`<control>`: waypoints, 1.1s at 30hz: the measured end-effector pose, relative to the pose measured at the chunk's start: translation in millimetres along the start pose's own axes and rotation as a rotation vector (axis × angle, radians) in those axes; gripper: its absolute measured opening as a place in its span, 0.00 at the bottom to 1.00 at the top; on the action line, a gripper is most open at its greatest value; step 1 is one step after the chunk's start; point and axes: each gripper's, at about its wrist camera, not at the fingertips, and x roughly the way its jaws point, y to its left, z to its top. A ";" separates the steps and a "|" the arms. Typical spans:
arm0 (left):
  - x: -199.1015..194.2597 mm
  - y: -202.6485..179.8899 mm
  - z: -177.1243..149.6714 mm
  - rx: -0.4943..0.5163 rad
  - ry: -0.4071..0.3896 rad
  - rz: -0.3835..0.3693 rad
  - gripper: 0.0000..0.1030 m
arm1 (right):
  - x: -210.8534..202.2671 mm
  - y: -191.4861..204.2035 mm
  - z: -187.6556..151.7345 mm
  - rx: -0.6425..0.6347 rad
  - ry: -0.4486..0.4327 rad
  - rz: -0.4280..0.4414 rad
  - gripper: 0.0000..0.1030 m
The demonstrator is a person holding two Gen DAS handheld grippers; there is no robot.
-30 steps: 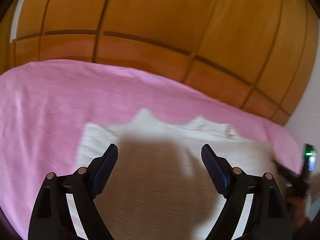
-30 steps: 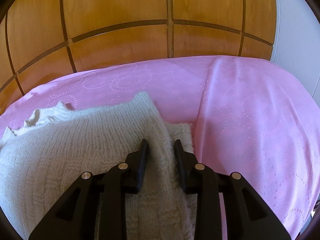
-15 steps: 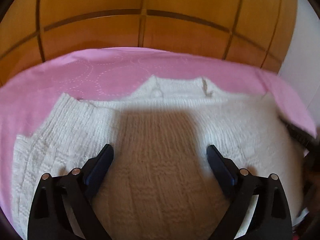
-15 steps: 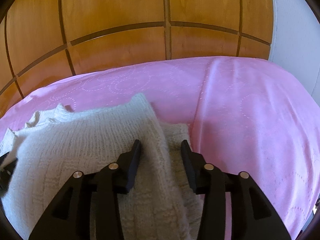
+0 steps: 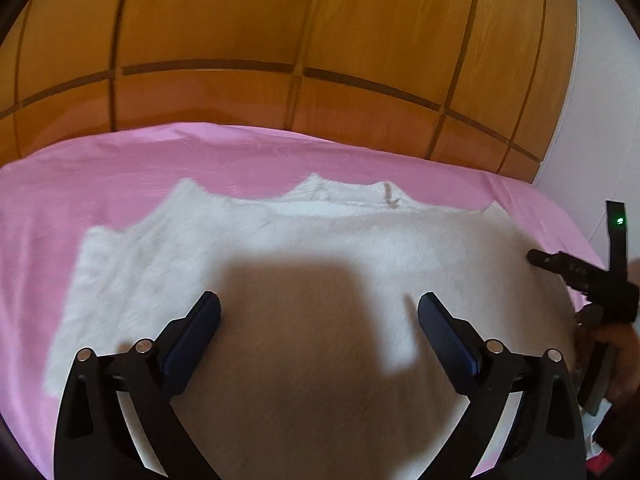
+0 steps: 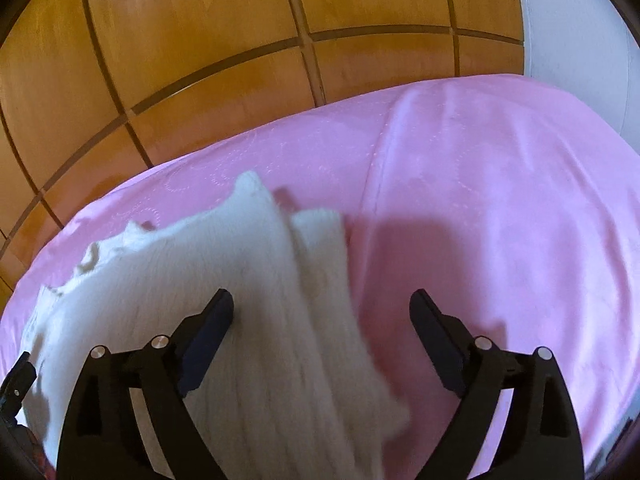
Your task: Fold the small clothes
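While both sets of tongs hang over the bed, the white knit sweater (image 5: 320, 240) lies flat on the pink bedspread (image 5: 100, 168), neckline toward the far edge, where a small tan loop or tag shows at the collar. No box, basket or drawer appears in either view; the bedspread is the only surface bearing anything, and the sweater is the only garment on it.

Left gripper (image 5: 319, 312): jaws spread wide, having just been opening. Nothing between the blue pads; they stand over the middle of the sweater body, above a dark shadow cast on the knit. Whether the tips touch the wool cannot be told, as the picture is blurred.

Right gripper (image 6: 321, 312): jaws wide, having just been opening. The sweater's right-hand edge runs up between them, with a folded strip (image 6: 320, 248) lying alongside the main body. The pads do not press on the fabric. The left finger (image 6: 208, 332) stands over the knit, the right finger (image 6: 436, 340) over bare pink cloth.

In the left wrist view the right gripper also shows at the far right edge, black with a green light, held by a hand (image 5: 618, 356) and sitting at the sweater's side.

Behind the bed stands a panelled orange-brown wooden wall (image 6: 200, 40); a white wall (image 6: 572, 20) adjoins it on the right.
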 end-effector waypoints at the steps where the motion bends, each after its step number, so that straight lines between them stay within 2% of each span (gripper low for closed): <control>1: -7.6 7.1 -2.5 -0.021 -0.006 0.004 0.95 | -9.2 1.7 -5.1 0.001 -0.003 0.012 0.90; 2: -12.9 14.4 -3.8 -0.045 -0.012 0.008 0.95 | -18.2 4.8 -10.5 -0.003 -0.007 0.025 0.92; 8: -47.7 74.9 -11.0 -0.368 -0.082 0.003 0.95 | -50.7 39.8 -34.0 -0.138 -0.020 0.028 0.98; 9: -48.2 81.8 -9.0 -0.387 -0.063 -0.012 0.95 | -55.7 46.1 -37.9 -0.164 -0.029 0.028 0.98; 11: -50.4 85.0 -8.4 -0.387 -0.057 -0.004 0.95 | -65.9 58.8 -48.3 -0.216 -0.027 0.038 0.98; 13: -57.9 87.0 -11.2 -0.384 -0.076 0.046 0.95 | -72.9 64.8 -59.1 -0.242 -0.014 0.039 0.98; 16: -60.4 92.4 -19.3 -0.393 -0.057 0.065 0.95 | -79.4 64.0 -75.7 -0.252 0.010 0.006 0.98; 19: -59.6 95.1 -25.5 -0.396 -0.039 0.094 0.95 | -73.2 59.6 -85.6 -0.269 0.056 -0.040 0.98; 22: -58.6 99.1 -28.8 -0.395 -0.017 0.100 0.95 | -57.2 56.9 -86.8 -0.268 0.112 -0.030 0.98; 24: -54.3 102.1 -32.1 -0.405 0.011 0.084 0.95 | -45.3 60.8 -97.5 -0.324 0.144 -0.064 0.98; 25: -50.8 104.4 -34.8 -0.423 0.035 0.062 0.95 | -46.1 65.7 -104.5 -0.384 0.091 -0.079 0.98; 27: -45.3 107.4 -39.0 -0.458 0.058 0.033 0.95 | -48.1 71.0 -109.2 -0.445 0.052 -0.096 0.98; 30: -45.2 104.7 -38.3 -0.448 0.060 -0.014 0.95 | -45.9 67.5 -106.9 -0.413 0.080 -0.084 0.98; 33: -44.6 107.2 -41.4 -0.498 0.045 -0.116 0.95 | -44.8 65.5 -107.4 -0.408 0.078 -0.073 0.98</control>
